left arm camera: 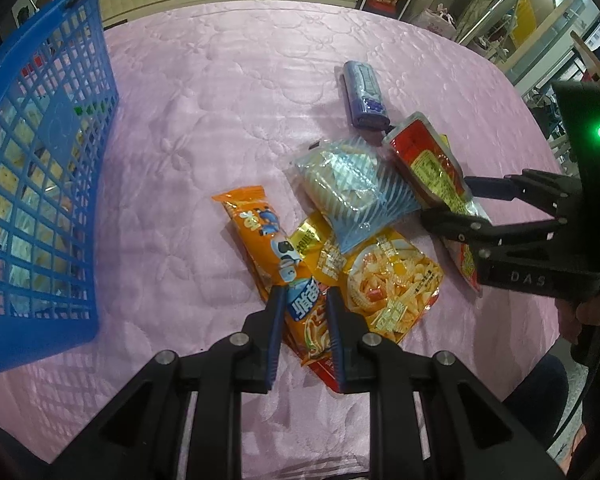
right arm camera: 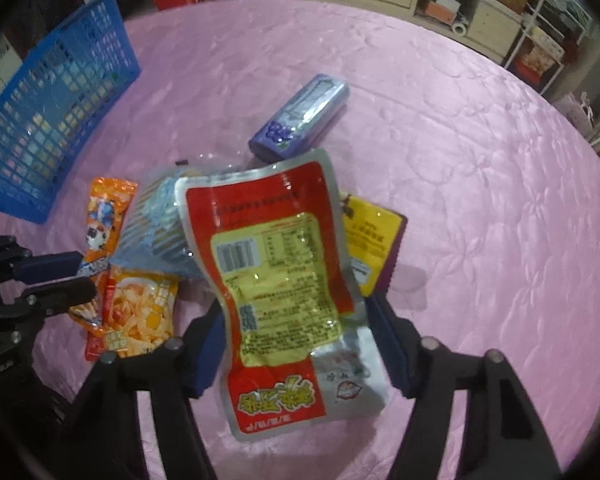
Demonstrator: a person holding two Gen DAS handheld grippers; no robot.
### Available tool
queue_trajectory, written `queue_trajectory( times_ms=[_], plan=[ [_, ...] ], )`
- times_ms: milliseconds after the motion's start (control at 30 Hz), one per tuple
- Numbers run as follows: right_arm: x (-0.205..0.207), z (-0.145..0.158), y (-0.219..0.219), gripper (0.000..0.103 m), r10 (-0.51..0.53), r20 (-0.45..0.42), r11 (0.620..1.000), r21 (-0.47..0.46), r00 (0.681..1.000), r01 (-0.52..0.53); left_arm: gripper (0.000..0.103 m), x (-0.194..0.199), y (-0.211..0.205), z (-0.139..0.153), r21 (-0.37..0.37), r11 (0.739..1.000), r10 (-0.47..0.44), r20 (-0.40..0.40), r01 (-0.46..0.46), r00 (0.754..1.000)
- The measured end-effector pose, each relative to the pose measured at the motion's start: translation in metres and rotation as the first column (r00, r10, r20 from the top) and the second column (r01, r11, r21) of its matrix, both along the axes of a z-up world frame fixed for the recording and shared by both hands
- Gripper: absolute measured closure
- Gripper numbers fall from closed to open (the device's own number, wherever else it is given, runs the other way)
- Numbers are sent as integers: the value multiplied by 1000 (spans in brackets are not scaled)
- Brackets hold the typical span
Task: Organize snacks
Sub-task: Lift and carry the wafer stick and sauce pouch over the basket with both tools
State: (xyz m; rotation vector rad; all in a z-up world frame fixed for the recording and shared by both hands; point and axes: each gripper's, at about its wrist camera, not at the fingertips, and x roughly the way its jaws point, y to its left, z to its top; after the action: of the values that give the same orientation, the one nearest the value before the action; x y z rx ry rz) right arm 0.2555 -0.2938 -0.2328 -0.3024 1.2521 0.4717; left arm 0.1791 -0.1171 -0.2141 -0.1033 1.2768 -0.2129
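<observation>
Pick-up step, both sides: left gripper (left arm camera: 302,300) clamped on orange noodle packet (left arm camera: 274,254) on the pink cloth (left arm camera: 204,120); right gripper (right arm camera: 296,320) straddles red pouch (right arm camera: 276,264), grip unclear; next, probably carry to blue basket (left arm camera: 40,160).
</observation>
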Motion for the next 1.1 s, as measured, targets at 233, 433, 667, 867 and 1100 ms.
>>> queue_trajectory(
  times_ms=[233,433,667,867,1100],
  plan=[
    [-13,-4,6,35,17,51,999,-36,999,-15,84,-4,2,2,-4,1000,-4,10,4,1000],
    [-20,-2,8,43,18,71,1000,-24,997,-17,86,-8,4,5,-10,1000,-3,23,3,1000],
    [-52,9,22,57,43,93,999,-33,995,-41,86,-13,1,9,-2,1000,-10,33,10,999],
    [-46,14,19,58,23,63,1000,-19,998,-22,87,-16,4,31,-23,1000,-5,76,7,997],
    [-64,63,16,58,-25,130,999,27,991,22,87,-30,13,85,-44,999,-12,175,20,985]
  ],
)
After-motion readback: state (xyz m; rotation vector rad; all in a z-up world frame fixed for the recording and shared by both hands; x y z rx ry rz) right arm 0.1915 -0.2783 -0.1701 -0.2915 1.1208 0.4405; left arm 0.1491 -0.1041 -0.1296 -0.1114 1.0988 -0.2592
